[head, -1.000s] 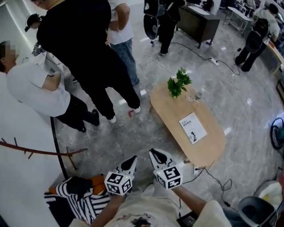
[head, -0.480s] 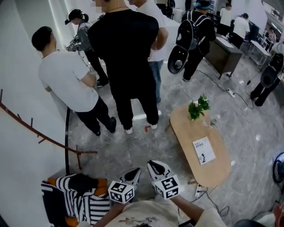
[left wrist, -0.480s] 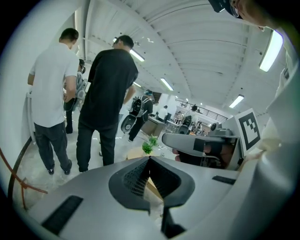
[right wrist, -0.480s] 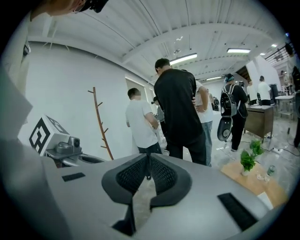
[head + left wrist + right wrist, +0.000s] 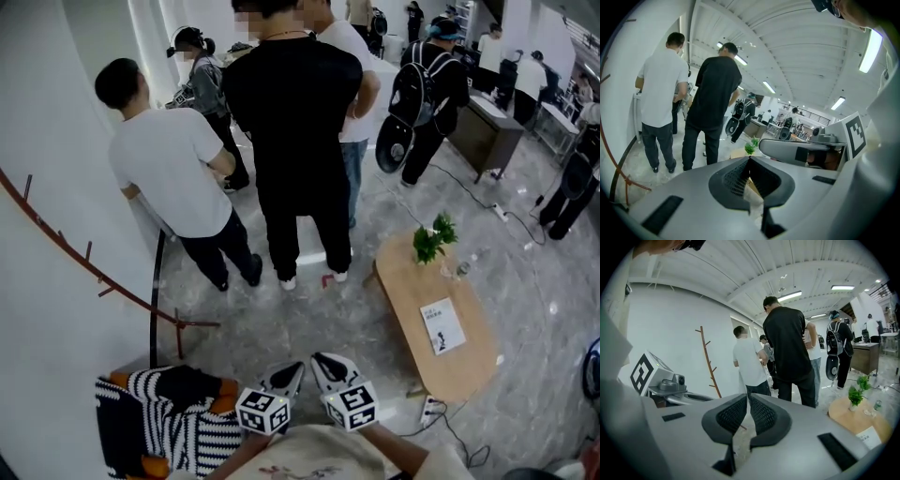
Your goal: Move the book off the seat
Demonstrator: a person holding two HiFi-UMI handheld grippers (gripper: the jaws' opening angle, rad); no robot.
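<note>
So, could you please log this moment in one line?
left claw: shut, empty | right claw: shut, empty | book: on table

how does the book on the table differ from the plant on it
The book lies flat, while the plant stands upright. The book is white and rectangular; the plant is green and leafy. The book sits around the middle of the table, the plant at its far end. Both rest on the same wooden table, apart from each other.

cool, even light fell from the ceiling strips (image 5: 783,296); my views bowed hard outward, their corners black.
</note>
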